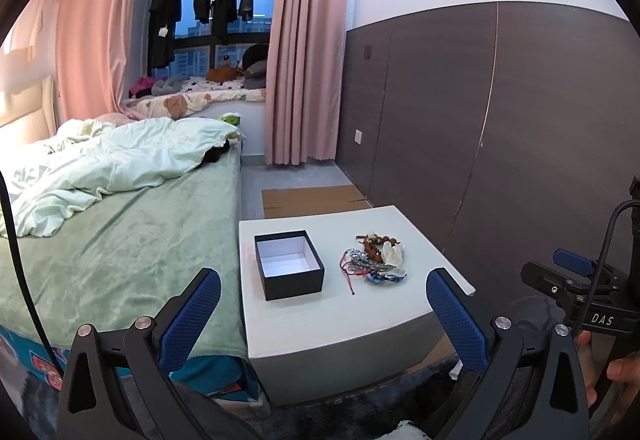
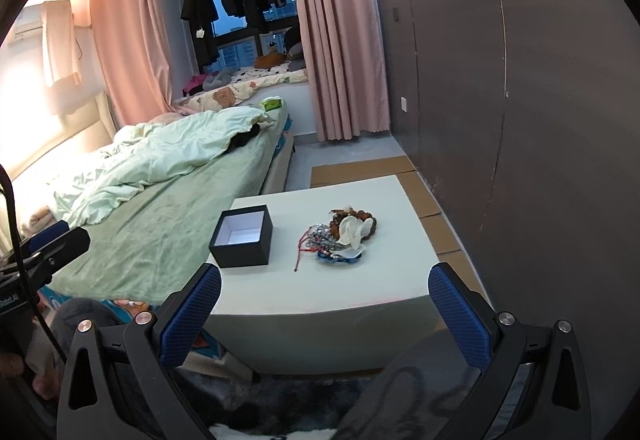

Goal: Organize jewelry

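The left gripper (image 1: 323,304) has its blue-padded fingers (image 1: 192,320) spread wide with nothing between them, held back from the near edge of the white table (image 1: 360,316). The right gripper (image 2: 325,304) is the same: fingers (image 2: 460,316) spread, empty, short of the table's near edge. In the left wrist view the right gripper shows at the far right edge with part of a hand (image 1: 616,368) around its handle.

Judging by how things lie, the task has not yet begun. The black box (image 1: 289,264) stands open on the left part of the table, its white inside bare, with no lid in view. All the jewelry (image 1: 374,258) sits in one tangled heap to the right of the box, apart from it, near the middle of the table. Everything is left to do: each piece has to be separated and carried into the box.

The heap holds brown beads (image 2: 362,217) at the far side, a white flower-like piece (image 2: 352,230) on top, silvery chain (image 2: 320,234) to the left and something blue (image 2: 338,259) at the near side; the single pieces are too tangled to count. The heap's long axis runs roughly from the near edge to the far edge of the table. A thin red cord (image 2: 299,260) trails out of it toward the near edge, its free end pointing at the grippers and slightly left; it looks the easiest strand to take first, though pulling it may drag the rest.
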Demonstrator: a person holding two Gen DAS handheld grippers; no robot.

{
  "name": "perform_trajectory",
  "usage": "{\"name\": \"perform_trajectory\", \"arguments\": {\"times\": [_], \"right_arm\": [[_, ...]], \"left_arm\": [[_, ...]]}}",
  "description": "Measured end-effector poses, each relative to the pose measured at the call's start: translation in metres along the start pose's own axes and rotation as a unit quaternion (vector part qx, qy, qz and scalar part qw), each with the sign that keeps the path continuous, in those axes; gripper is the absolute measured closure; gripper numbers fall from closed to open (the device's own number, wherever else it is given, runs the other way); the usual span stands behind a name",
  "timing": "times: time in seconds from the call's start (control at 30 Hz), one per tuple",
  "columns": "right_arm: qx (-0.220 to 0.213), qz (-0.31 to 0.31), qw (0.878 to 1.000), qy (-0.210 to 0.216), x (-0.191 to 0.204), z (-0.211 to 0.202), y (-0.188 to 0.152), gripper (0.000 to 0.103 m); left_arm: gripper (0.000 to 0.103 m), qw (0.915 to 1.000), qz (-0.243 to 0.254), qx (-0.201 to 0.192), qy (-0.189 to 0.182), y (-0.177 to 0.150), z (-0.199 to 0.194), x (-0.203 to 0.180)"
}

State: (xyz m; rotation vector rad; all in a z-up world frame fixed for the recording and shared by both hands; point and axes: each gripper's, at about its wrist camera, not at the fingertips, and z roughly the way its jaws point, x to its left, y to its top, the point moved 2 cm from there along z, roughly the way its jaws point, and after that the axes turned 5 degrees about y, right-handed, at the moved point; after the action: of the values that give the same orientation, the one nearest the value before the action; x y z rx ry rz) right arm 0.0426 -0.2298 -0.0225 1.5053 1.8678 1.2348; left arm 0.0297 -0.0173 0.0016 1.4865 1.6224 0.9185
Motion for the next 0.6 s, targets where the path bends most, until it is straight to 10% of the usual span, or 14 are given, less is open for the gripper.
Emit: {"name": "perform_trajectory", "arguments": {"times": [0.6], "right_arm": [[0.014,0.017,1.000,-0.005,-0.026,0.032,0.010,0.000]], "left_arm": [[0.000,0.9996,-0.004,0.028,-0.002,-0.003,0.048,0.016]]}}
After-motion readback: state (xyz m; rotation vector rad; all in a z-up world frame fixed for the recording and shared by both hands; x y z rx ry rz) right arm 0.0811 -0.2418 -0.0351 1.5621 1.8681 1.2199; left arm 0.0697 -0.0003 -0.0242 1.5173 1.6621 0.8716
